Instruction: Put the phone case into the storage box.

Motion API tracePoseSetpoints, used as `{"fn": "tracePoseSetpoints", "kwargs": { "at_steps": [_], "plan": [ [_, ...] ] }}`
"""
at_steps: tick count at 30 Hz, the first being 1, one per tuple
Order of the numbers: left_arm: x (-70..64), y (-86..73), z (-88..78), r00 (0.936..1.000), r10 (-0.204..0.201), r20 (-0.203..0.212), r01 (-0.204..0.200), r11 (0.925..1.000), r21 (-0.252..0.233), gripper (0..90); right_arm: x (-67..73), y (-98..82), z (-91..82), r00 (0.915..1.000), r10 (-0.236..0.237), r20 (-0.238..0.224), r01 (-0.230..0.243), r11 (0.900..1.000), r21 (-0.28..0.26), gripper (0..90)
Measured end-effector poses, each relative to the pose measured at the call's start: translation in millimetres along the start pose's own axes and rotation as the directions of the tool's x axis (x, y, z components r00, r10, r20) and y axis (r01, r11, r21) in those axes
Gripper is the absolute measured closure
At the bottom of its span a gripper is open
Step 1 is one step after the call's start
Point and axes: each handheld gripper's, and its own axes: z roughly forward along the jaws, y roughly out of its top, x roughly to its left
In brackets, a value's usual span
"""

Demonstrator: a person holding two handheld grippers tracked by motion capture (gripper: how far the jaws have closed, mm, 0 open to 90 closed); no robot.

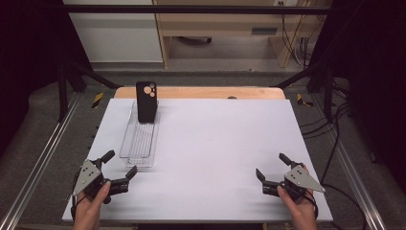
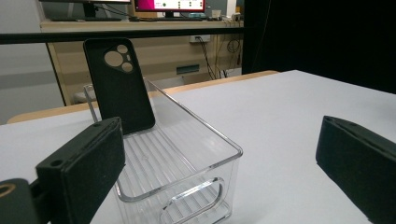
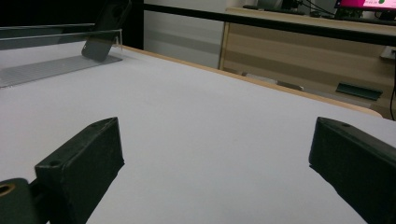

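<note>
A black phone case (image 1: 146, 101) (image 2: 119, 86) (image 3: 106, 29) with round camera cut-outs leans upright against the far end of a long clear plastic bin (image 1: 140, 138) (image 2: 187, 156) (image 3: 42, 65) on the left of the white table. My left gripper (image 1: 119, 163) (image 2: 219, 163) is open just short of the bin's near end, nothing between its jaws. My right gripper (image 1: 272, 166) (image 3: 215, 163) is open over bare table at the front right, also holding nothing.
The white table top (image 1: 215, 143) is bordered by metal rails and black frame posts (image 1: 62, 91). Cables (image 1: 335, 124) trail on the floor at the right. A wooden desk (image 1: 230, 28) stands beyond the far edge.
</note>
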Motion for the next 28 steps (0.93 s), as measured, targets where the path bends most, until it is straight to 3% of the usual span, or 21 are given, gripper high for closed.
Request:
{"fn": "tracePoseSetpoints", "kwargs": {
  "at_steps": [11, 20, 28],
  "plan": [
    [-2.9, -7.6, 2.7, 0.9998, 0.02, 0.006, -0.02, 0.9998, -0.003, 1.0, 3.3, -1.2, 2.3, 0.9998, -0.012, -0.015, 0.012, 1.0, -0.005, 3.3],
    [-1.7, -10.0, -0.8, 0.999, 0.045, -0.001, -0.045, 0.9973, -0.058, 1.0, 9.4, -2.7, 6.4, 0.9991, -0.025, -0.034, 0.024, 1.0, -0.01, 3.3],
    [-0.4, -10.0, -3.2, 0.9995, 0.031, 0.006, -0.03, 0.9961, -0.083, 1.0, 9.9, -3.5, 7.8, 0.9991, -0.028, -0.031, 0.028, 1.0, -0.015, 3.2]
  ]
}}
